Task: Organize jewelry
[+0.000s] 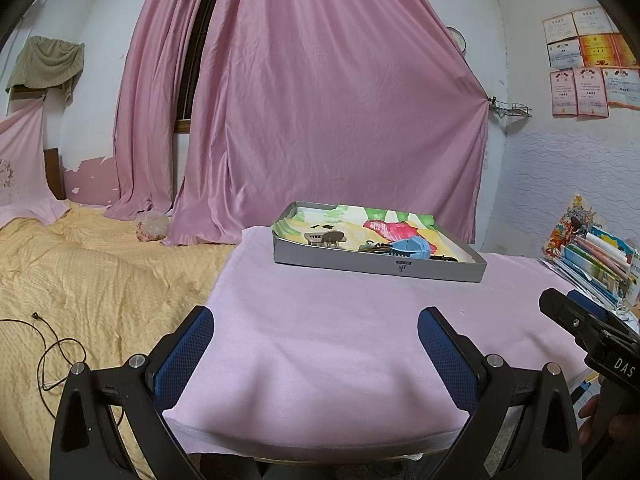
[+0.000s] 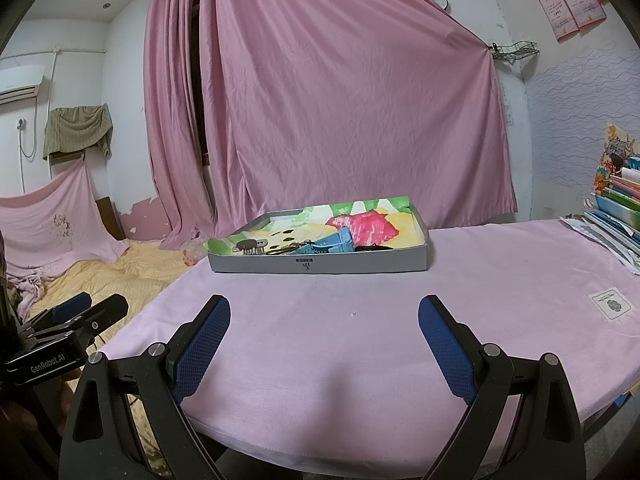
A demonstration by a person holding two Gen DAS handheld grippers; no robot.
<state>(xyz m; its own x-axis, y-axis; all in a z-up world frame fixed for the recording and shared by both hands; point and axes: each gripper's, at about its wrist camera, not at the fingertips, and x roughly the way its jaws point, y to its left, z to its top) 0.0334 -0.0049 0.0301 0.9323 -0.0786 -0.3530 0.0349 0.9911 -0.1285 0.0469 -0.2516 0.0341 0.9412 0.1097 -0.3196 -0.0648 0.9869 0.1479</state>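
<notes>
While both grippers' jaws gape empty, grey tray [image 2: 360, 261] of blue clip [image 2: 336, 243], brown clip [image 2: 250, 245].

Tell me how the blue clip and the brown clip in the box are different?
The blue plastic hair clip is bright blue, while the brown plastic hair clip is dull grey-brown. The blue one looks bigger than the brown one. The blue one lies near the middle of the shallow grey cardboard box, the brown one toward its left end. Both rest inside the box on the colourful painted paper, untouched by either tongs.
</notes>
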